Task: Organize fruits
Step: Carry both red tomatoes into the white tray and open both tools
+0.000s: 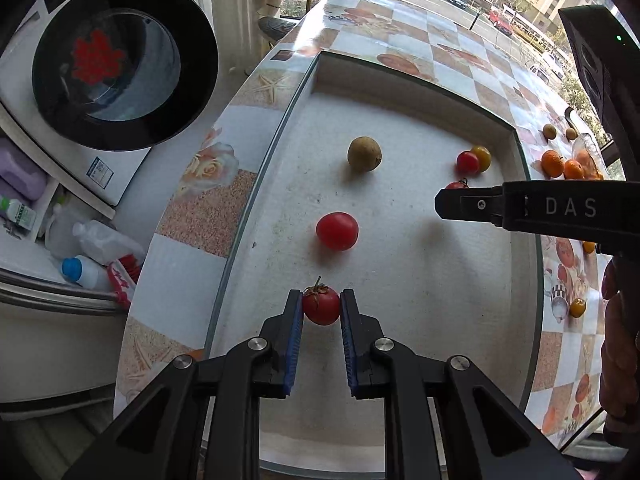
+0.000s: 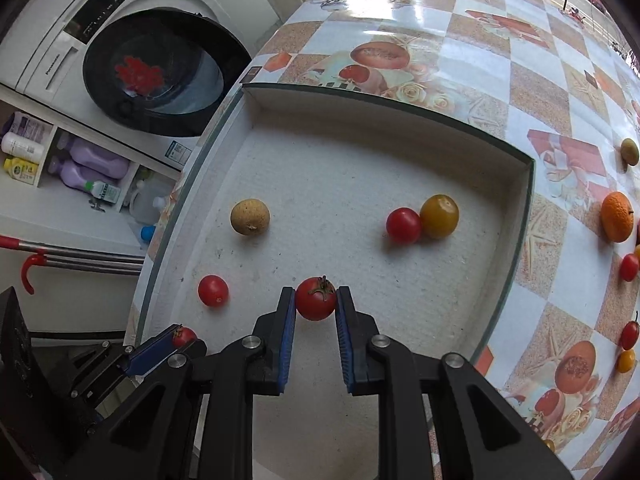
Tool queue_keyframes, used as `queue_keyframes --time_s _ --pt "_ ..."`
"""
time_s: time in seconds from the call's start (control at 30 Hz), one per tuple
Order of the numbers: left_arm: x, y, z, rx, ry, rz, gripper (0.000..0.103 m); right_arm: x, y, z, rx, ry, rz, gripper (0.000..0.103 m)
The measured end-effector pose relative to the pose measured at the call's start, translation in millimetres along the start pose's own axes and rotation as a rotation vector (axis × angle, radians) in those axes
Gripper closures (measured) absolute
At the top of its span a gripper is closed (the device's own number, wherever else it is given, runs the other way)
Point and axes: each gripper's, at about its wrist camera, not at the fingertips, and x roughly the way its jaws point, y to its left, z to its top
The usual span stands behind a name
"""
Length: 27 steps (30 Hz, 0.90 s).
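The left tool (image 1: pixel 321 306) is narrowed onto a stemmed red tomato (image 1: pixel 321 305), blue pads pressed to its two sides, low over the near left part of the white tray (image 1: pixel 400 280). The right tool (image 2: pixel 316 300) grips a second stemmed tomato (image 2: pixel 316 298) the same way, over the tray's near middle. In the right wrist view the left tool shows at lower left with its tomato just visible between the pads, so the two tools sit side by side, near but apart.

Whether either tomato rests on the tray floor or hangs just above it cannot be told.

Ahead of the left tool lies a loose red tomato (image 1: pixel 337 231), and beyond that a brown round fruit (image 1: pixel 364 153). Ahead and to the right of the right tool, a small red tomato (image 2: pixel 403 225) touches a yellow one (image 2: pixel 439 216) near the tray's right wall.

The open floor lies between the brown fruit and that pair, directly ahead of the right tool; by my judgement that is the freest spot to release into. The left tool has the tray's left wall close by and the loose tomato ahead.

More fruit, including an orange (image 2: pixel 618 217), waits on the patterned table (image 2: pixel 480 60) to the right, nearer the right tool.
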Motion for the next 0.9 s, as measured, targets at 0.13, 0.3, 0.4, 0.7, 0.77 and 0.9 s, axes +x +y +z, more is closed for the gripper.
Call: queue_keyframes --time_s 0.13,0.3,0.4,0.7,0.77,0.9 --pt "4.3 -0.6 0.1 0.018 0.013 0.020 0.083 8.9 0.8 2.6 0.000 0.012 -0.020 0.081" --pt "9.7 -1.1 -1.3 0.036 0.040 0.040 0.082 13.5 2.8 5.0 -0.010 0.010 -0.031 0.081" --pt "10.4 -4.8 -1.4 0.064 0.046 0.059 0.082 12.9 0.7 6.6 -0.002 0.012 -0.005 0.074" --pt "0.7 -12.6 0.1 0.098 -0.005 0.062 0.030 -7.9 -16.2 2.1 0.068 -0.042 0.031 0.022" --pt "2.3 -17.2 0.9 0.115 0.012 0.073 0.030 -15.5 -23.2 -1.1 0.091 -0.055 0.037 0.021" --pt "-1.1 -30.1 5.3 0.139 0.018 0.062 0.030 -35.3 -38.8 -7.9 0.138 -0.096 0.044 0.020"
